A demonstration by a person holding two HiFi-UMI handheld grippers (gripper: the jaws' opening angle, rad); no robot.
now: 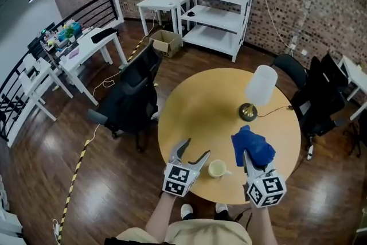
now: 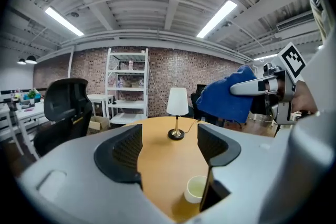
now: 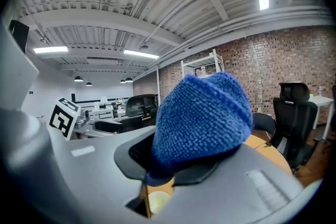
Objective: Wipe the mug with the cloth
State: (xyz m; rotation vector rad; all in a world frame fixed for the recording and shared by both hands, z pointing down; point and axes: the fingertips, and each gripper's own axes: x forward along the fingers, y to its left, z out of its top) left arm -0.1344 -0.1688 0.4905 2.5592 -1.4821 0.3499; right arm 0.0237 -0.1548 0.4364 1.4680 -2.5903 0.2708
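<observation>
Mug (image 1: 217, 168) sits upright; left gripper (image 1: 195, 149) just left of it, jaws spread, nothing between. Right gripper (image 1: 248, 158) just right of mug, pinching blue cloth (image 1: 253, 144), apparently clear of mug.

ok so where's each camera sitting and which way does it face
head view: on the person's head, steeply down at the table; forearms, left tongs and right tongs show.
left gripper view: on the left tongs, along its open jaws, past the mug to the lamp.
right gripper view: on the right tongs; the cloth it grips fills the view.
shared: all three show mug and cloth.
</observation>
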